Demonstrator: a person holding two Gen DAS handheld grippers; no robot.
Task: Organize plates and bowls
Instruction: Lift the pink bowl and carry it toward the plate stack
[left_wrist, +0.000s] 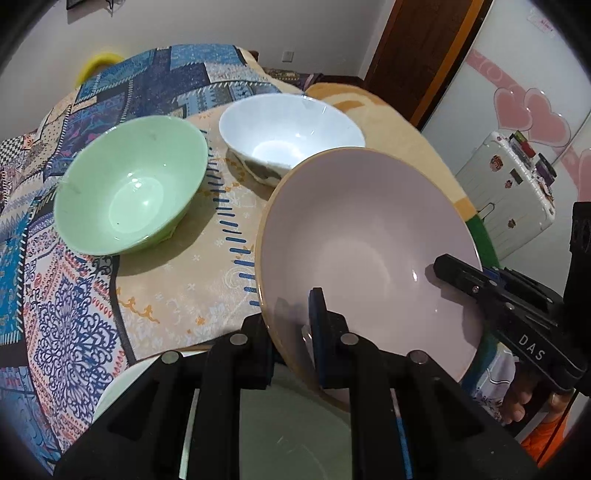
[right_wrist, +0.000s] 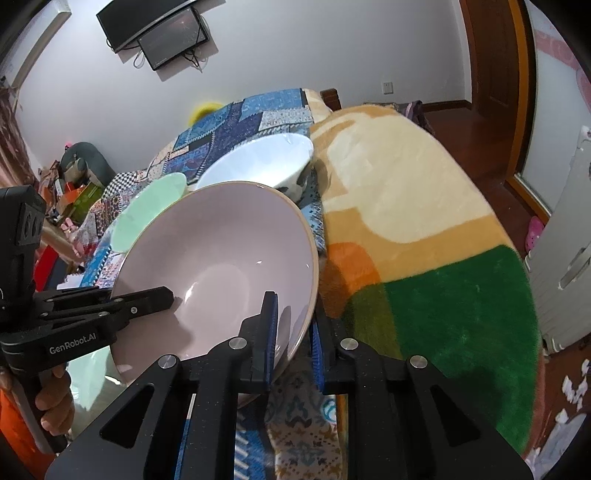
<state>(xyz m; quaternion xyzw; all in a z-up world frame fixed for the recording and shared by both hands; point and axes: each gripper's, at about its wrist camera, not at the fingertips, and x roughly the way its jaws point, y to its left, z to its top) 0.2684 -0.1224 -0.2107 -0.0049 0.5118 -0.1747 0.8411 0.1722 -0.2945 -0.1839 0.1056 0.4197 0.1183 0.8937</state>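
A large pink bowl (left_wrist: 365, 236) is held tilted above the bed (right_wrist: 424, 229), gripped at two places on its rim. The left tool (left_wrist: 291, 332) is clamped on the near rim, one finger inside the bowl and one outside. The right tool (right_wrist: 293, 332) is likewise clamped on the rim at the opposite side, its blue pads (right_wrist: 271, 317) pressing the wall from both faces. Behind the pink bowl a green bowl (left_wrist: 129, 184) and a white bowl (left_wrist: 291, 129) stand upright, just beside each other, on a patterned cloth (left_wrist: 66, 295) spread over the bed. Below the left tool a pale, glossy dish (left_wrist: 295, 435) is seen, possibly a plate; its shape cannot be told, being largely hidden.
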